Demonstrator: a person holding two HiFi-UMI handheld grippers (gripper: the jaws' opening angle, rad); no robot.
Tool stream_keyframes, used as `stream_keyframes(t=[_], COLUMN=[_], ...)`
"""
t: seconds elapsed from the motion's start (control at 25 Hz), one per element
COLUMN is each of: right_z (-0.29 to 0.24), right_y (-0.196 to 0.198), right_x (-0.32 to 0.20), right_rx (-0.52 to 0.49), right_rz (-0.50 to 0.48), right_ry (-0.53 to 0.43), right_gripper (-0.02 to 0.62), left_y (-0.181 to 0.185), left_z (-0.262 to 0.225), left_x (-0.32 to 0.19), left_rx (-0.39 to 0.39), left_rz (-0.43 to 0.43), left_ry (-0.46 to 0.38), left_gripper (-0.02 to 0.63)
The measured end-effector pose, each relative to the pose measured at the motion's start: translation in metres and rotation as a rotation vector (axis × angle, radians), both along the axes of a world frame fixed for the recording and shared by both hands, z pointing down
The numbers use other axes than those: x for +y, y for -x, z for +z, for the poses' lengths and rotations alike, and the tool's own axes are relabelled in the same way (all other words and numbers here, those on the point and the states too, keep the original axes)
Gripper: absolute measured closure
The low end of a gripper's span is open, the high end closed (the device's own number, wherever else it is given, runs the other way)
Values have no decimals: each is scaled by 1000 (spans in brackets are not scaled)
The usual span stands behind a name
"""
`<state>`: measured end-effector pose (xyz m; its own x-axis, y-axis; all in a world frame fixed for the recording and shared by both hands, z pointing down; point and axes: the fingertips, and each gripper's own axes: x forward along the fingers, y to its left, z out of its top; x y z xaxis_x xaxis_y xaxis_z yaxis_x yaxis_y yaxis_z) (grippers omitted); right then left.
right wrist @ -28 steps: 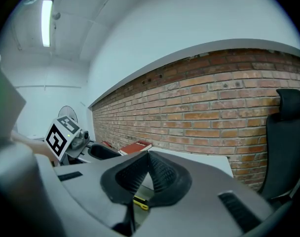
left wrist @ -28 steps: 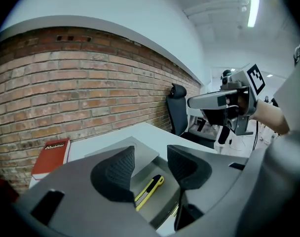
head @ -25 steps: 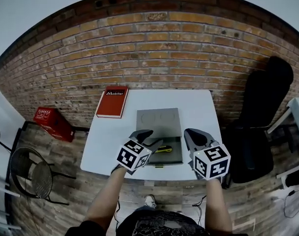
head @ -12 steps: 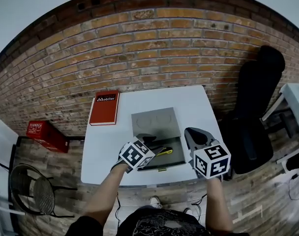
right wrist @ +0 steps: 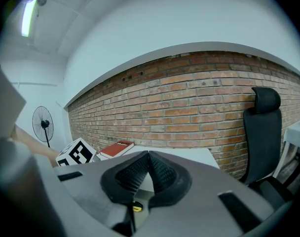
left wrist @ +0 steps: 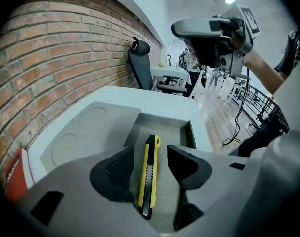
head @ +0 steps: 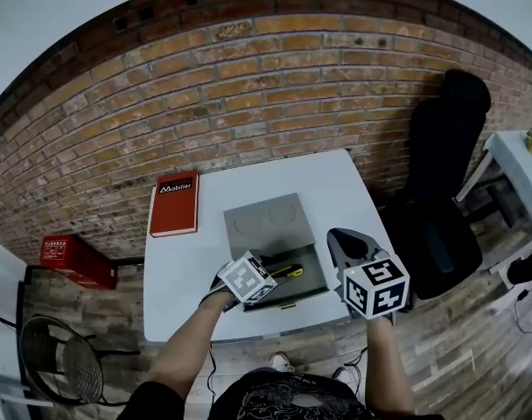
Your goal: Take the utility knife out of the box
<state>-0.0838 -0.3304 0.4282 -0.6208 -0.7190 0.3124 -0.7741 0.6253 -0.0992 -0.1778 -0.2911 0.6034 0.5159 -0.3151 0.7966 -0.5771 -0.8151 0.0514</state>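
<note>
A yellow and black utility knife (head: 285, 272) lies in the tray of an open grey box (head: 323, 271) on the white table (head: 187, 278). The box's lid (head: 266, 221) lies flat behind the tray. My left gripper (head: 268, 271) reaches into the tray. In the left gripper view the left gripper (left wrist: 150, 152) is open, and the knife (left wrist: 149, 174) lies lengthwise between its black pads (left wrist: 118, 174) with a gap on each side. My right gripper (head: 338, 239) hangs above the box's right edge. In its own view, the right gripper (right wrist: 149, 158) is shut with nothing between its pads.
A red book (head: 174, 204) lies at the table's far left. A black office chair (head: 437, 191) stands to the right, against the brick wall (head: 248, 94). A red case (head: 69, 261) and a wire chair (head: 60, 366) are on the floor at left.
My left gripper has moved forward and down into the box, so its jaws now straddle the knife. The right gripper has stayed where it was, and the head view has shifted.
</note>
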Motion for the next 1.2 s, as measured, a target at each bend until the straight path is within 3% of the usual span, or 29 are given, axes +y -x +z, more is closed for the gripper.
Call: stream_keyframes(t=[0.24,0.84,1.04,1.2], right_z=[6,11,13,13], right_y=[-10,-31,-37,-41], right_x=[1,6,8,9], right_rx=[1,11,17,21], right_rz=[43,118,128,130], right_ry=[11,23,29,32], right_gripper=[577,577,577,577], left_y=[0,1,0,0], left_z=[26,55,57,58], left_x=[2,4,4,4], left_rx=[-62,-173,-225,-242], left_rz=[48,138,138,107], left_ry=[62,123,147,167], left_gripper=[390,394,403,451])
